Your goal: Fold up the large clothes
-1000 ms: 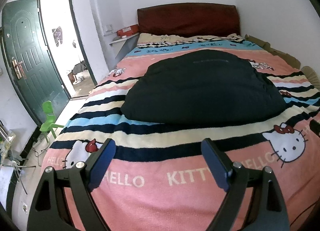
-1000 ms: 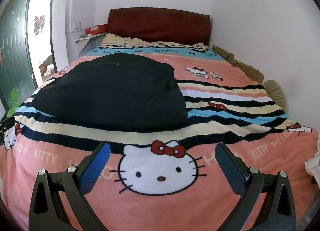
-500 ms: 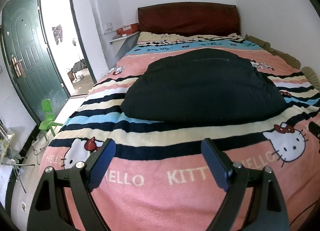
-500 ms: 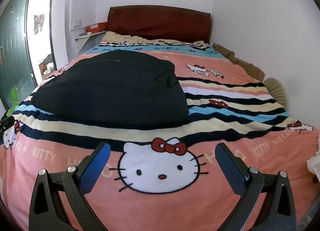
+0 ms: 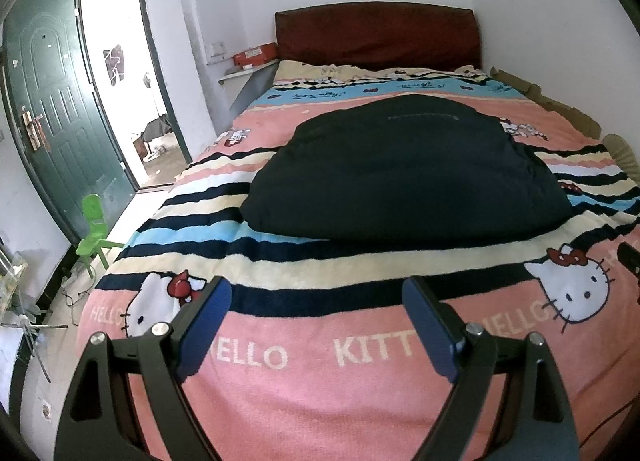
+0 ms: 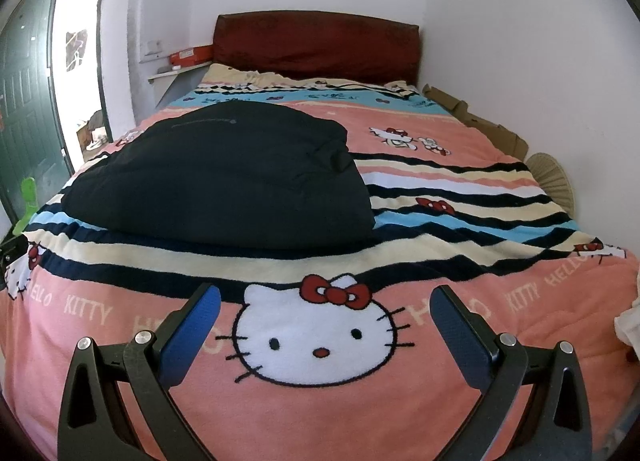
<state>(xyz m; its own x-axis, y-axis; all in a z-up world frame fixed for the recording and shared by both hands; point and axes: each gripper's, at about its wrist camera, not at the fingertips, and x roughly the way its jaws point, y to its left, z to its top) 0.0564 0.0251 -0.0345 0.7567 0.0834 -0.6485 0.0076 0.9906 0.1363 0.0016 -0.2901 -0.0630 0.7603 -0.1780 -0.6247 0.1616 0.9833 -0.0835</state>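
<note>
Pink fleece, banded with black, cream and blue stripes, covers the bed [image 5: 304,393] that fills both of my wrist views, and the only task item on it is the black garment [image 5: 404,177], a bulky padded piece lying mid-bed on the striped section. Its long axis runs across the bed, left to right, with the near hem parallel to the foot edge where I am stationed. From the left gripper [image 5: 316,325] the garment lies straight ahead and centred; from the right gripper [image 6: 326,323] it lies ahead and offset to the left, its near right corner [image 6: 366,227] being the closest part. I judge each gripper roughly equally near its own end of the hem, so a two-handed reach forward suits the next fold. Both grippers hover over the pink band, well short of the cloth; jaws on each are spread wide, and nothing is held in either. A small green chair [image 5: 94,229] stands on the floor off the bed's left side, clear of my reach path
</note>
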